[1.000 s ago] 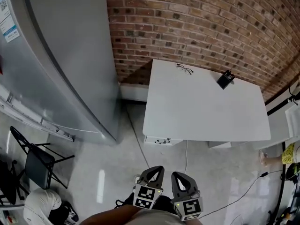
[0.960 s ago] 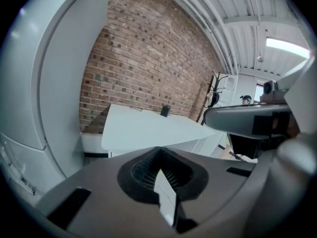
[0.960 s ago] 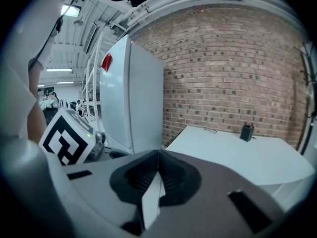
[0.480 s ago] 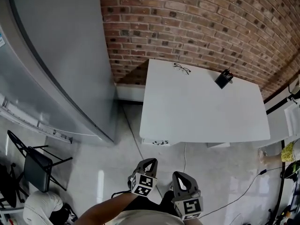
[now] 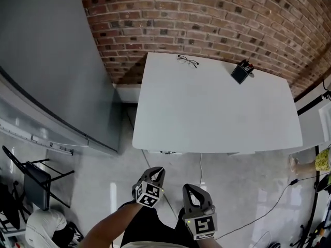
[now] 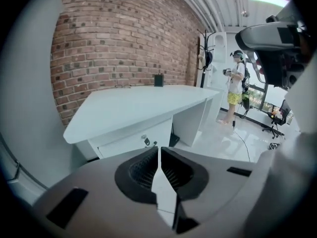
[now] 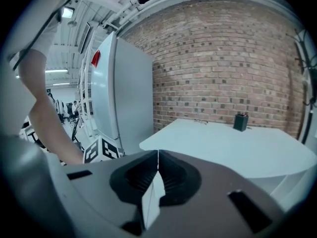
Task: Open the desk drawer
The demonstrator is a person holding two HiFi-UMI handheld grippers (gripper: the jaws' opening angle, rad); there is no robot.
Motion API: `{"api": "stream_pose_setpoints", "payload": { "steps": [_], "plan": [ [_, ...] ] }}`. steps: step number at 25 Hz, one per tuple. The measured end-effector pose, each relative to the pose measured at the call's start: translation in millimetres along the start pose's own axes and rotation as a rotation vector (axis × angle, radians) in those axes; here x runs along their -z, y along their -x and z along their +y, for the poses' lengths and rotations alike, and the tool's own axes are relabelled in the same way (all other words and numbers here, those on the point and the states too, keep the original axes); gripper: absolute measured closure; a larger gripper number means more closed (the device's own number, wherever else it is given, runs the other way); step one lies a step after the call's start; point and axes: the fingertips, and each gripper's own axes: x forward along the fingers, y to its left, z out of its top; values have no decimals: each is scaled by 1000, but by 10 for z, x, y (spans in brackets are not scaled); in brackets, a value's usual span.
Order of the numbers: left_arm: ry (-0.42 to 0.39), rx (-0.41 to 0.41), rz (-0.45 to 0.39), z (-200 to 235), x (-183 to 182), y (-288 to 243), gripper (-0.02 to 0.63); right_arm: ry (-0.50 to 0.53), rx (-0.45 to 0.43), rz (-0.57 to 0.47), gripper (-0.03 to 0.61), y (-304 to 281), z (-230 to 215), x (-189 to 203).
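A white desk stands against the brick wall. Its drawer front shows just under the near left edge. In the left gripper view the drawer sits under the desktop, with a small key or pull on it. My left gripper hangs over the floor short of the drawer, jaws shut and empty, tips pointing at the drawer front. My right gripper is beside it to the right, also shut and empty, facing the desktop.
A tall grey cabinet stands left of the desk. Glasses and a black pen holder lie on the desktop's far side. A folding chair is at the lower left. A cable runs across the floor. A person stands far off.
The desk has come closer and larger in the head view. Both grippers have moved forward and lower toward it, and the left one has rolled; both stay shut.
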Motion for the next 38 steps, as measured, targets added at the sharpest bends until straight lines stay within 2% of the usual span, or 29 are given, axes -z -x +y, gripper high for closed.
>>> {"api": "stream_pose_setpoints", "payload": {
  "steps": [7, 9, 11, 14, 20, 25, 32, 38],
  "plan": [
    [-87, 45, 87, -81, 395, -589, 598, -34, -39, 7, 563, -154, -275, 556],
    [-115, 69, 107, -97, 497, -766, 543, -32, -53, 8, 563, -213, -320, 686],
    [-159, 82, 126, -99, 589, -967, 529, -29, -59, -1, 563, -274, -386, 807],
    [-227, 76, 146, -74, 759, -1239, 517, -23, -64, 2, 563, -359, -478, 1028],
    [-284, 68, 194, 55, 1028, -1664, 509, -30, -70, 8, 563, -653, -596, 1479],
    [-292, 72, 216, 148, 1281, -1957, 502, -34, -83, -11, 563, -871, -617, 1708],
    [-387, 103, 253, 279, 1583, -2401, 483, -54, -74, -15, 563, -1186, -763, 2082],
    [-457, 127, 285, 309, 1794, -2630, 482, -51, -89, -24, 563, -1448, -830, 2251]
  ]
}}
